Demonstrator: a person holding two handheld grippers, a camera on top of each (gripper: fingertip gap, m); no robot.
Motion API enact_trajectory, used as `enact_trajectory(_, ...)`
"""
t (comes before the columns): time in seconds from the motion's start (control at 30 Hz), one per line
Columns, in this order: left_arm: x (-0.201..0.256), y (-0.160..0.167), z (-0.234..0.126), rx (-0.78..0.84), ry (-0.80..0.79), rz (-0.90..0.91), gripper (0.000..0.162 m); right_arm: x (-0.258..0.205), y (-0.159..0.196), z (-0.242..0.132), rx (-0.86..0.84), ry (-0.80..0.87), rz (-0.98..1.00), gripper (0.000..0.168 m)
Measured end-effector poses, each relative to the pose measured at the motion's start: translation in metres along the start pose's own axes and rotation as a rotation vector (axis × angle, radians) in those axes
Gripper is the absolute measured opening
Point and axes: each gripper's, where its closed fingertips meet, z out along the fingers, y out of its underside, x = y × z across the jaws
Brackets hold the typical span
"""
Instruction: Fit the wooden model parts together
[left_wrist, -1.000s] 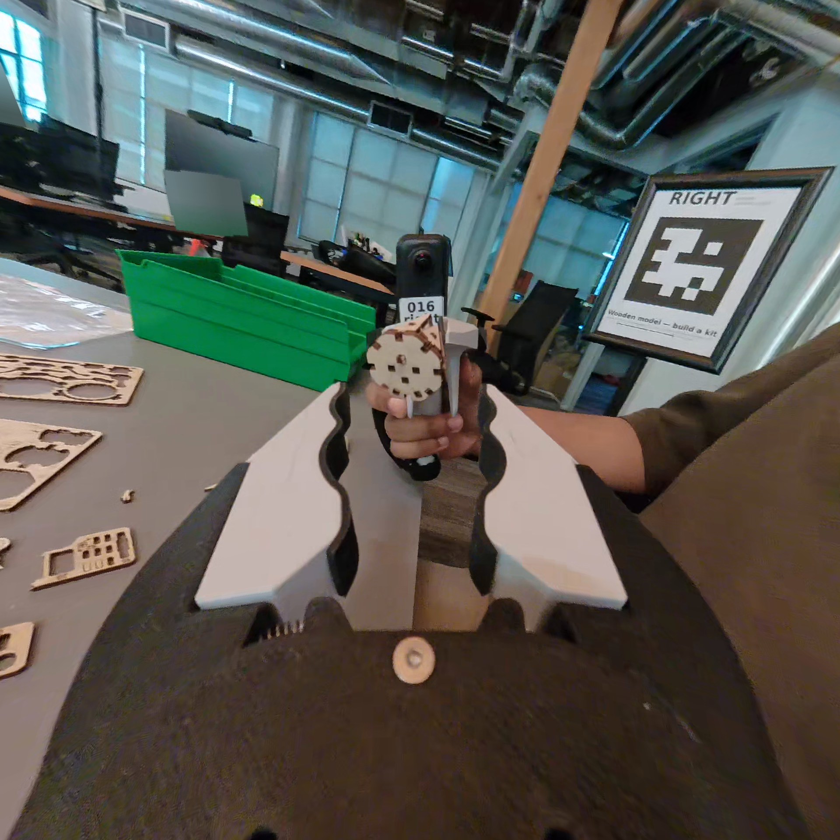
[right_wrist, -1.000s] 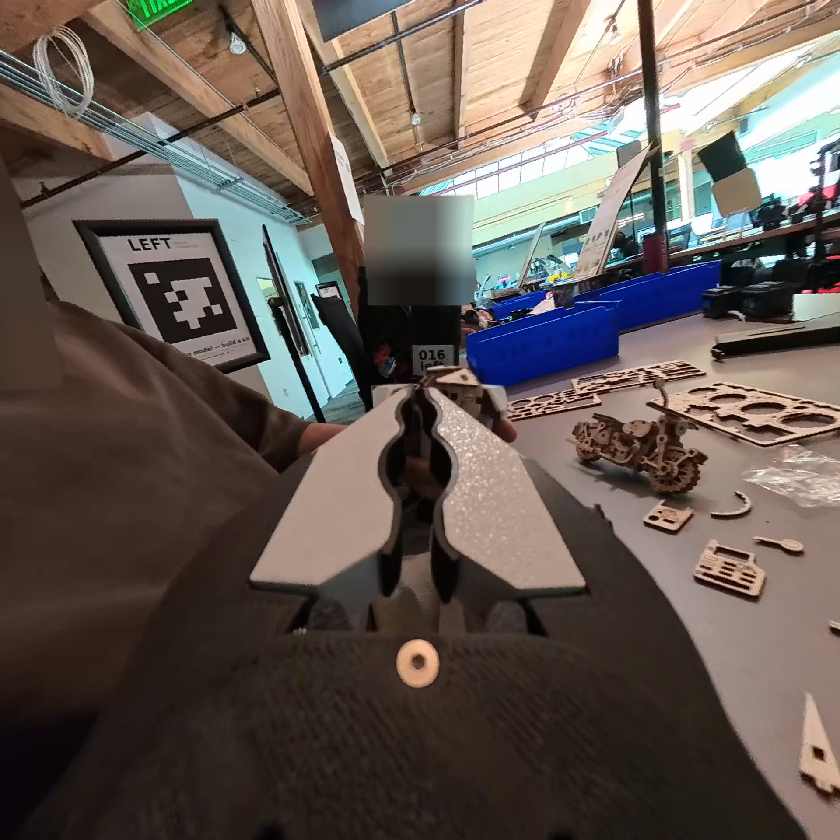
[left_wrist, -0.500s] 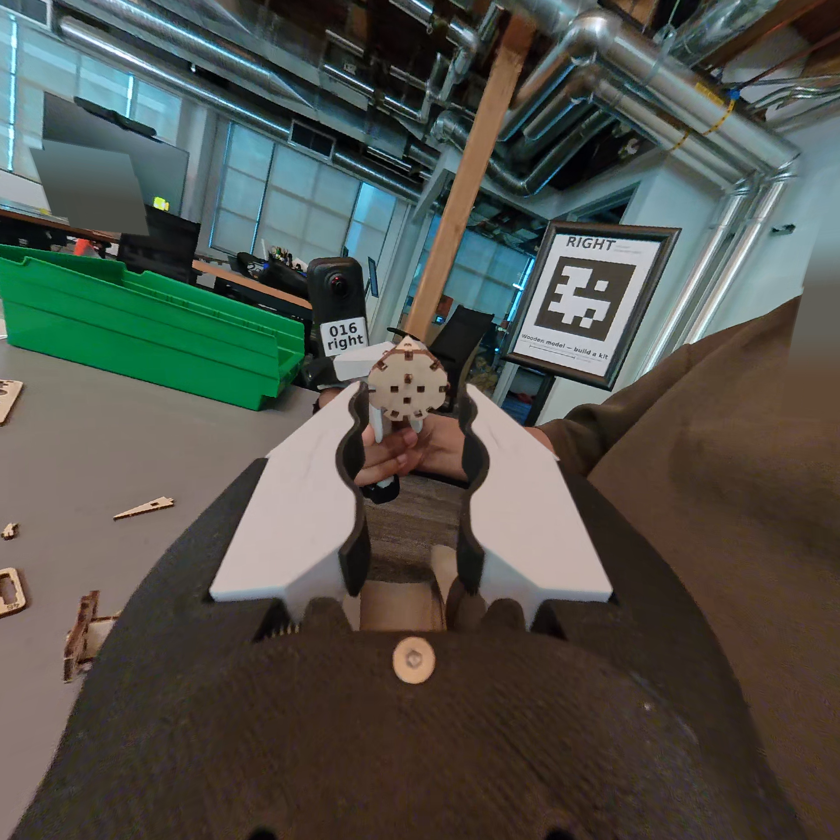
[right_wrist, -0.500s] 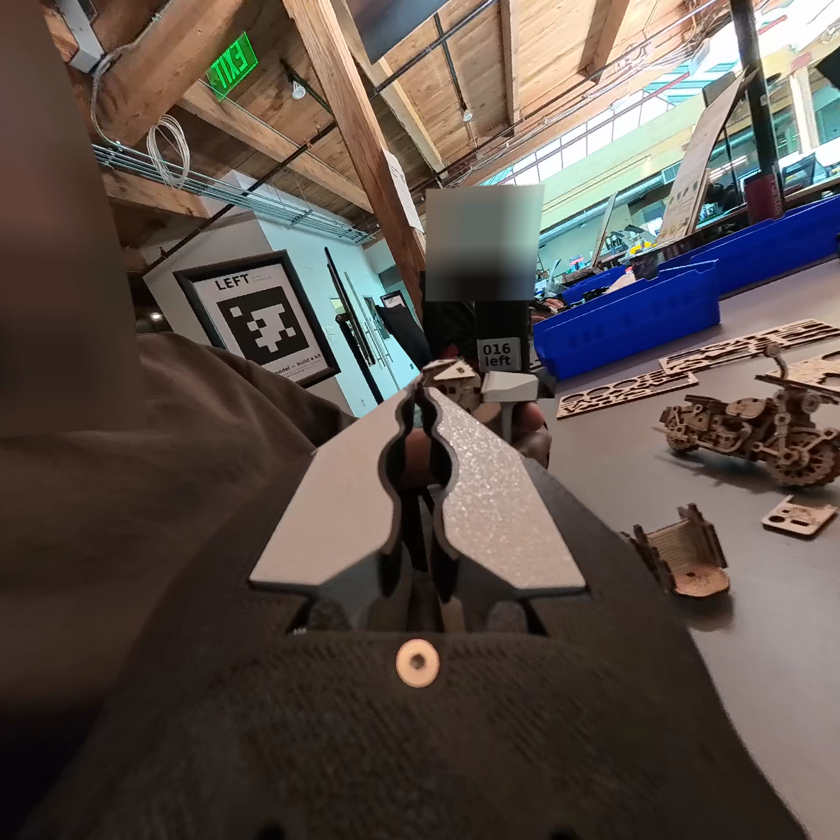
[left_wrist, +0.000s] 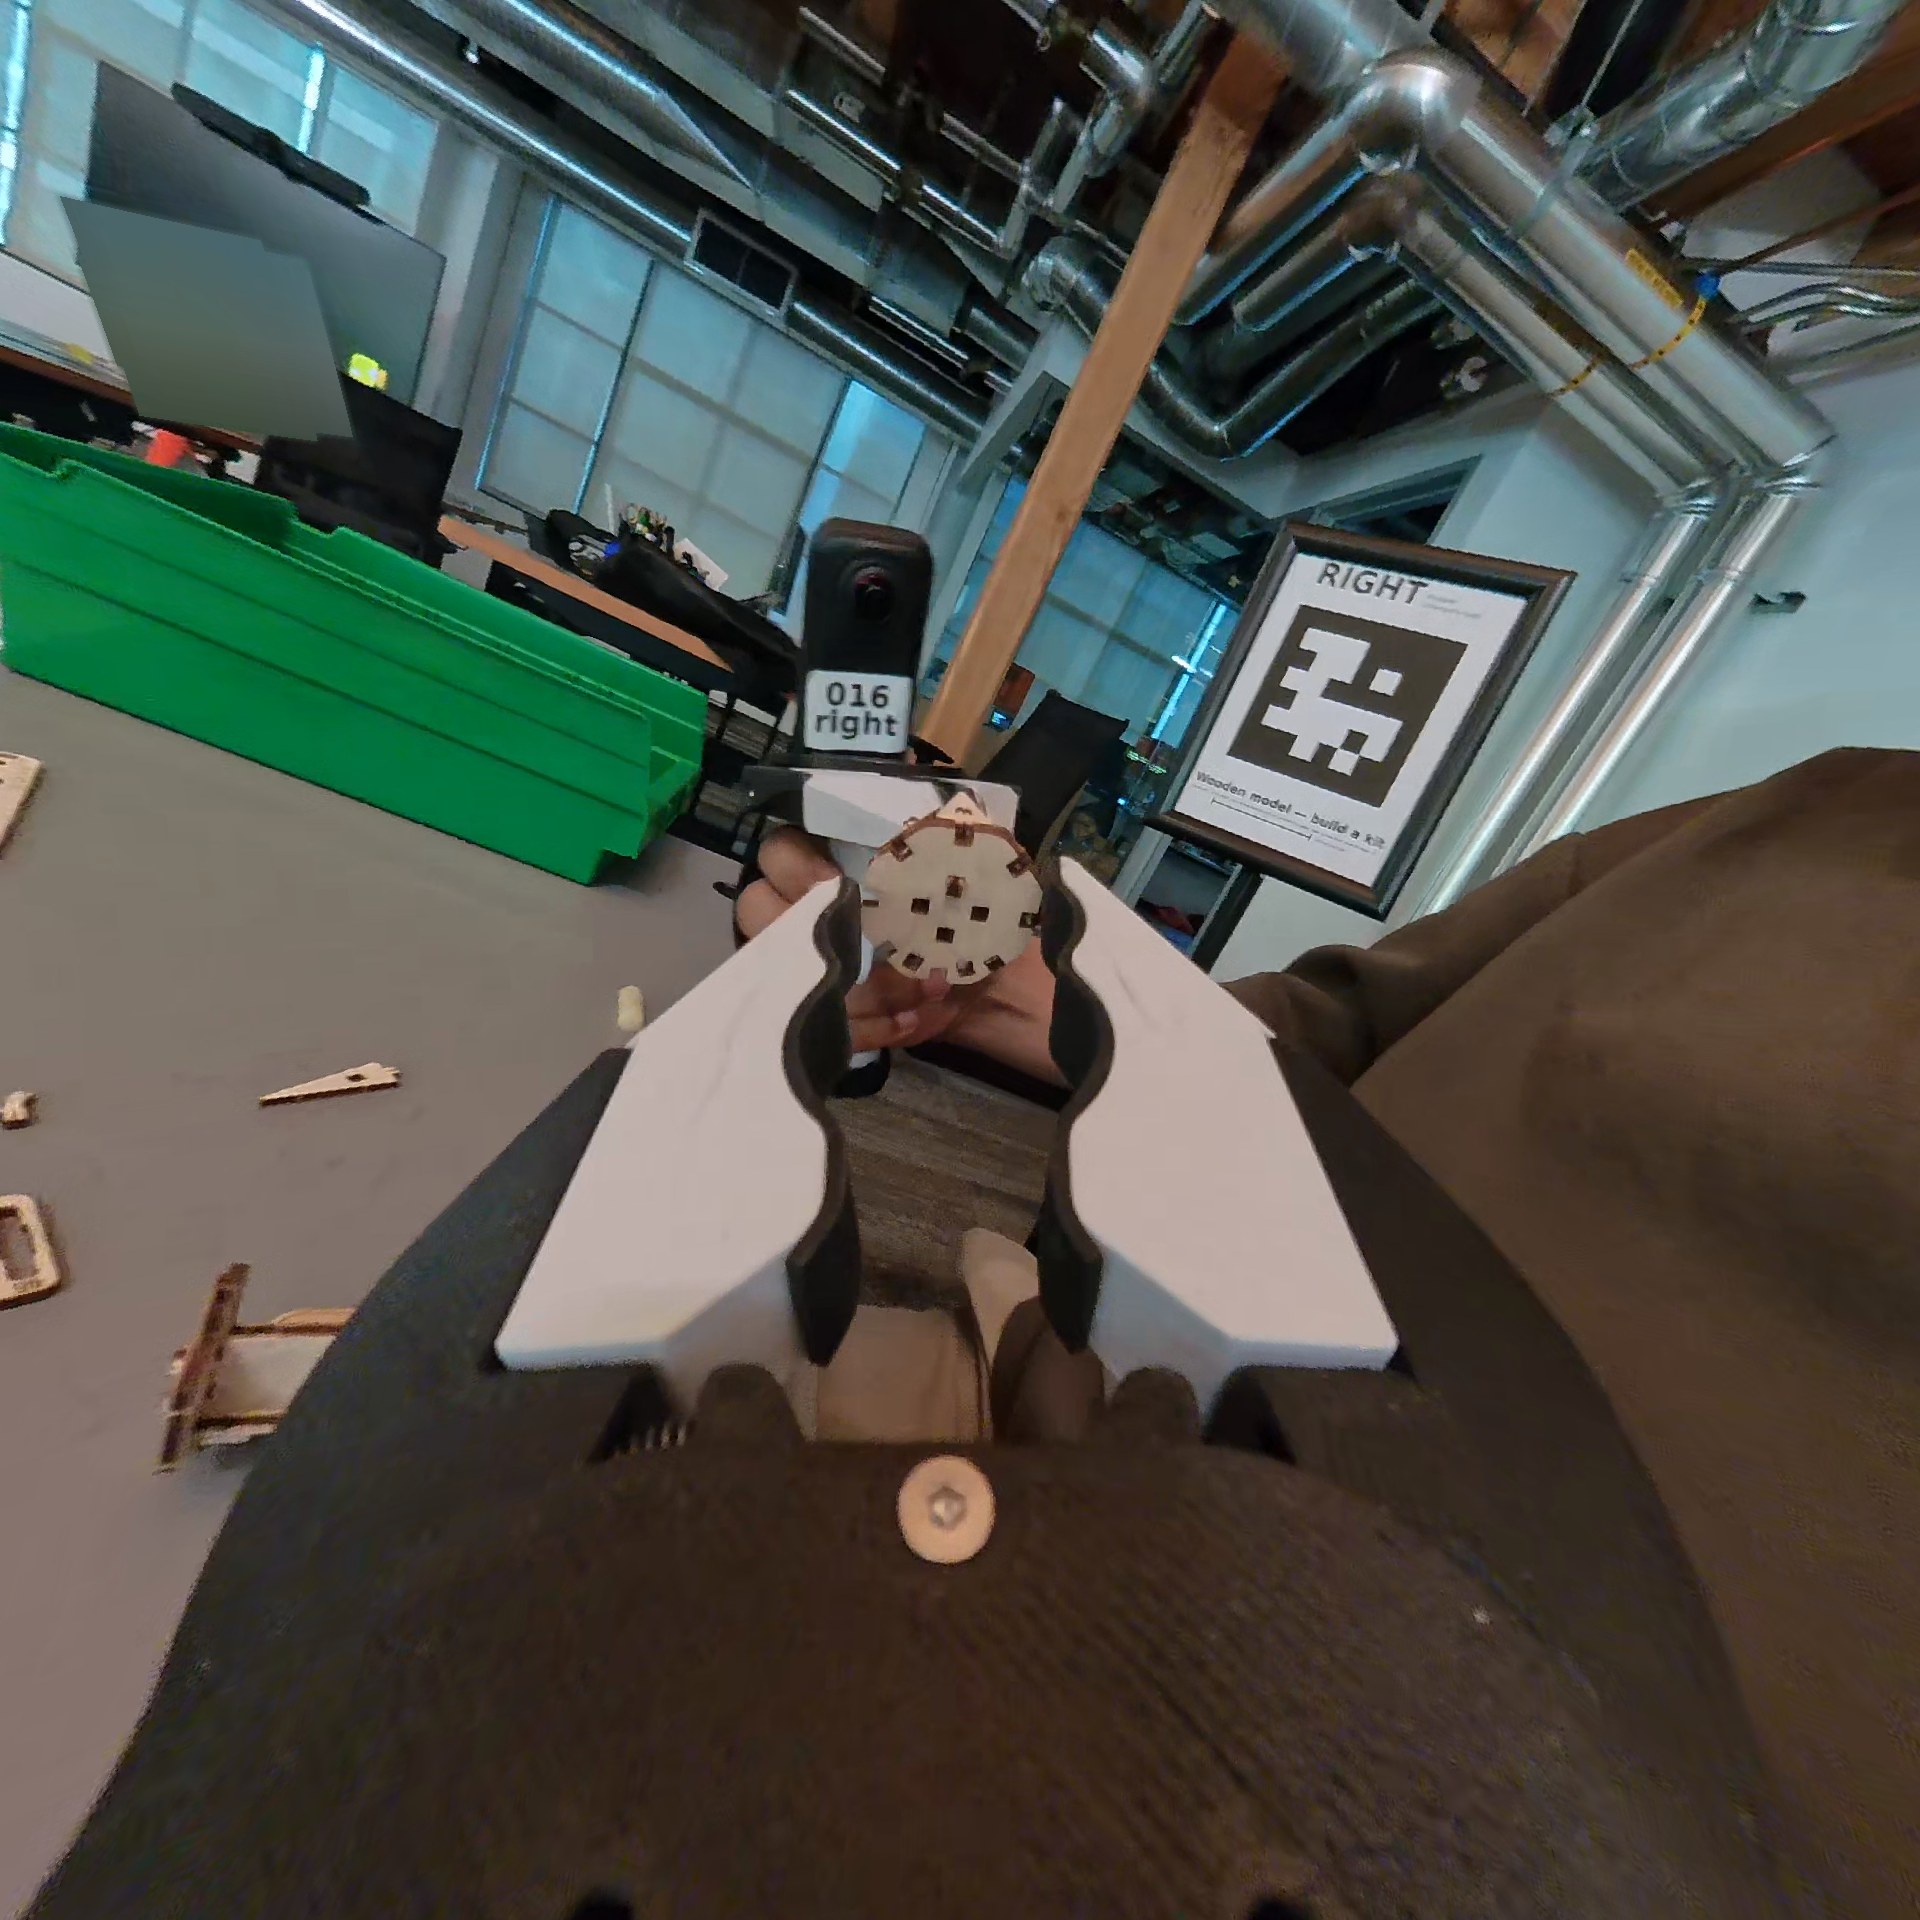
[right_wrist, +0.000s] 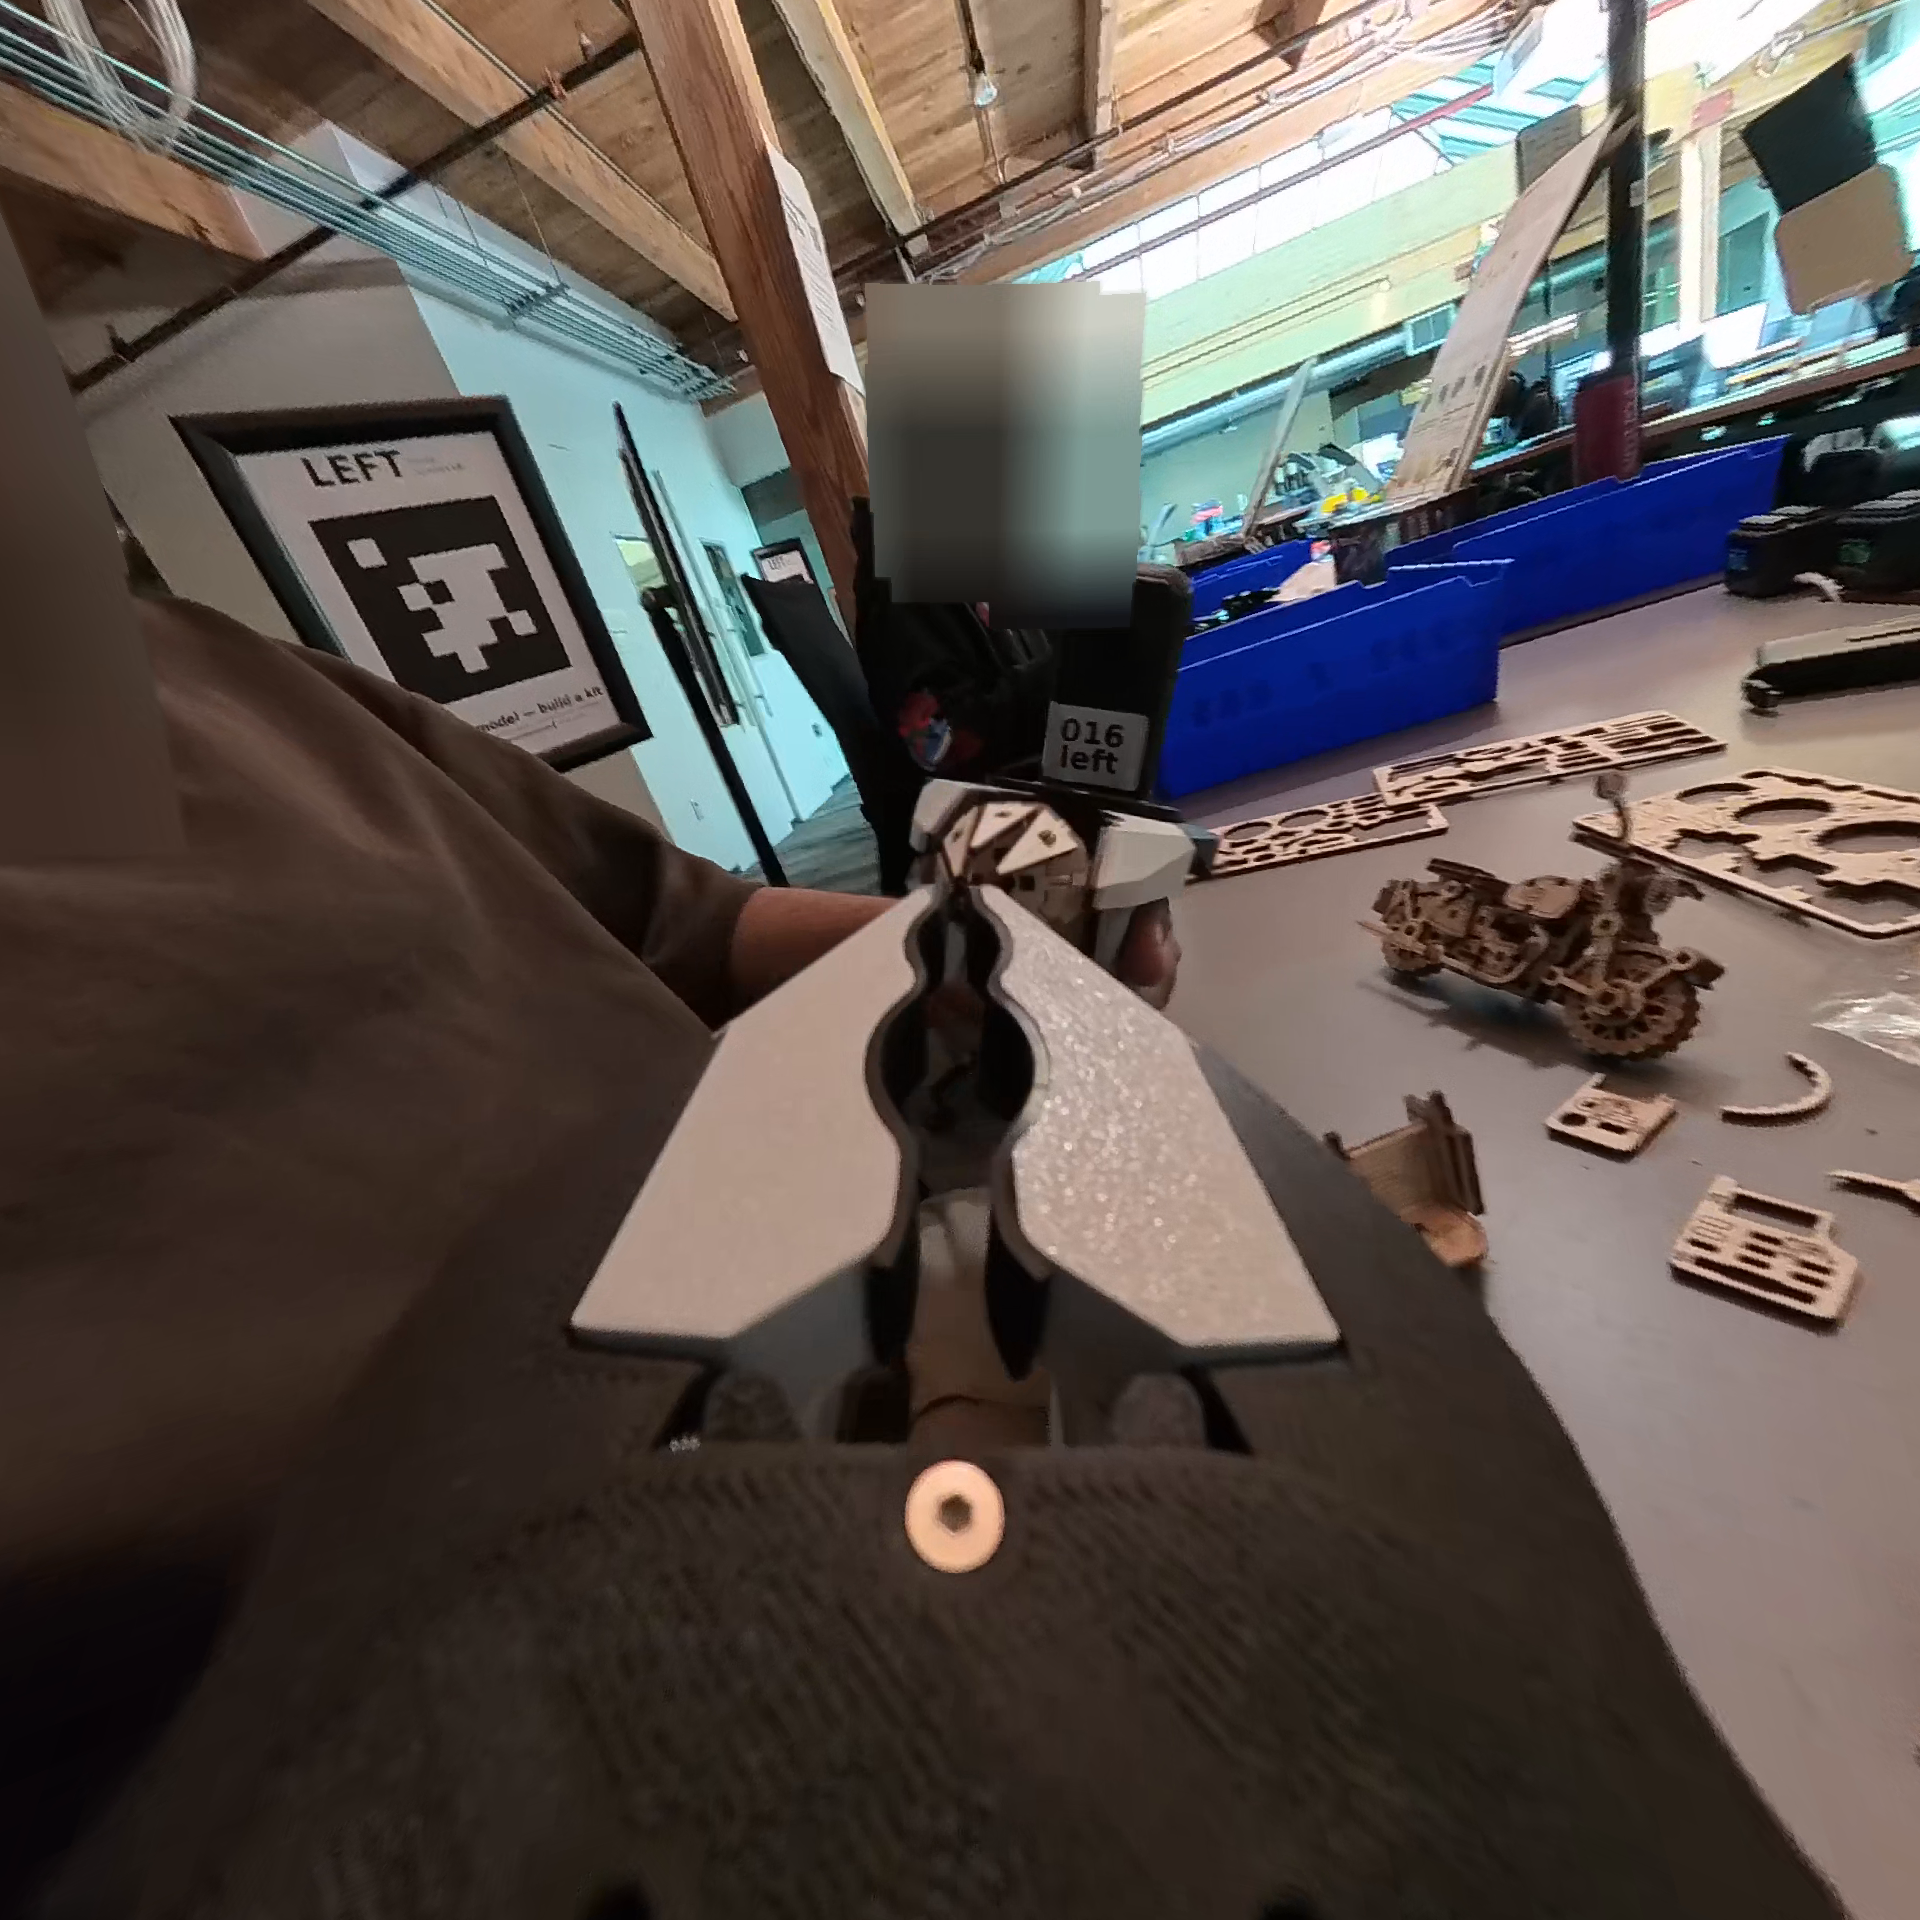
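A round wooden model part (left_wrist: 951, 914) with square slots is held up in the air, above the near edge of the grey table (left_wrist: 312, 987). My right gripper (right_wrist: 951, 902) is shut on a thin edge of it; in the right wrist view the wooden part (right_wrist: 1013, 862) shows as a faceted wooden lump just past the fingertips. My left gripper (left_wrist: 945, 904) is open, and its jaws stand on either side of the disc, close to its rim. The left gripper's fingers (right_wrist: 1143, 862) flank the part in the right wrist view. A hand holds each gripper.
Green bins (left_wrist: 312, 665) and blue bins (right_wrist: 1340, 675) stand at the table's far sides. A built wooden motorcycle (right_wrist: 1548, 935), cut-out sheets (right_wrist: 1766, 842), loose small pieces (right_wrist: 1761, 1247) and a small sub-assembly (right_wrist: 1423, 1164) lie on the table. A brown sleeve (left_wrist: 1558, 1143) fills one side. My left and right fingertips are right by each other.
The two grippers have come closer together. The disc, ahead of the left fingertips before, now sits between them. The right gripper has stayed shut on the part.
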Motion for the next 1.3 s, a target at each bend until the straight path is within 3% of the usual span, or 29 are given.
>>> enact_trajectory(0.37,-0.023,-0.008,-0.002,0.023,-0.207,0.135,0.033,0.024,0.002,-0.004,-0.047,0.222,-0.101,0.001)
enact_trajectory(0.67,-0.031,-0.011,-0.003,0.032,-0.268,0.142,0.033,0.029,0.003,-0.004,-0.019,0.217,-0.020,0.001)
enact_trajectory(0.93,-0.034,-0.007,-0.003,-0.015,-0.311,0.218,0.034,0.033,-0.001,-0.007,0.042,0.211,0.066,0.015)
enact_trajectory(1.07,-0.034,-0.008,-0.003,-0.005,-0.322,0.225,0.033,0.039,0.001,-0.006,0.029,0.283,0.031,0.004)
enact_trajectory(1.3,-0.040,-0.011,-0.002,0.016,-0.381,0.245,0.033,0.044,0.002,-0.009,0.016,0.322,0.013,0.003)
